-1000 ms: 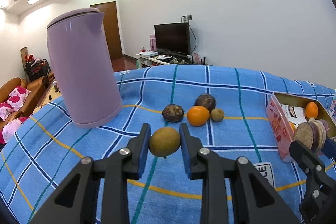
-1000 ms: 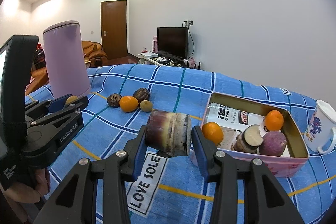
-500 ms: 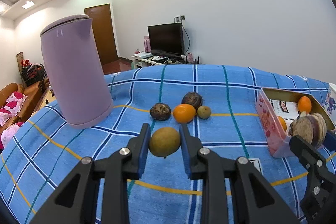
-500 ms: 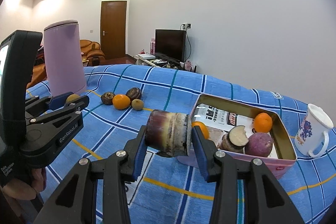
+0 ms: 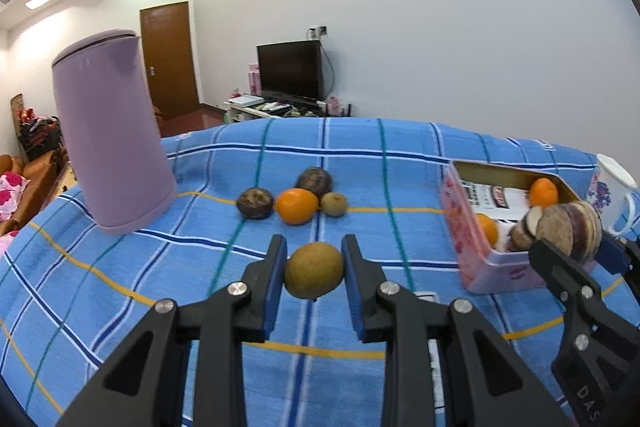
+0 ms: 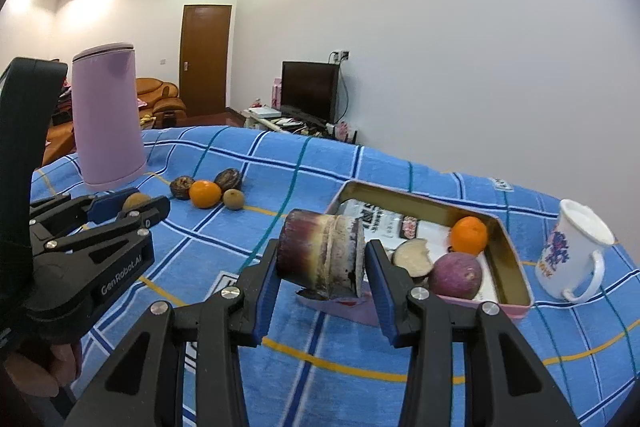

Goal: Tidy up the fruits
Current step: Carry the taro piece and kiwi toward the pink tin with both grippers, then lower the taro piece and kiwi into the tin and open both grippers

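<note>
At the far left of the right wrist view, only part of a hand (image 6: 38,367) shows below the left gripper's black body, the rest cut off by the edge. The left gripper (image 5: 314,269) is clenched on a round yellow-brown fruit (image 5: 314,270), dull-skinned with a small dark nub underneath, held clear above the blue plaid cloth (image 5: 120,287). From the right wrist view only a sliver of that fruit peeks out over the pads. Behind it stands a tall lilac kettle (image 5: 112,135), its handle out of sight. Near the middle of the cloth sits a cluster touching one another: a dark wrinkled fruit (image 5: 255,203), an orange (image 5: 297,205), a second dark fruit (image 5: 314,181) partly hidden behind the orange, and a small greenish-brown fruit (image 5: 334,203).

The right gripper (image 6: 322,259) grasps a short section of sugarcane (image 6: 322,251), purple fading to yellowish, with a pale ring at its node and a dark cut end; it hangs over the near left corner of the pink tin (image 6: 516,259) and covers that corner. Inside the tin lie an orange (image 6: 469,235), a purple sweet potato (image 6: 456,275) and a cut tuber with pale flesh (image 6: 412,259), over printed paper whose text is unreadable. Another orange by the tin's near wall shows only in the left wrist view. Right of the tin stands a white mug (image 6: 572,251) with a blurred blue motif.
</note>
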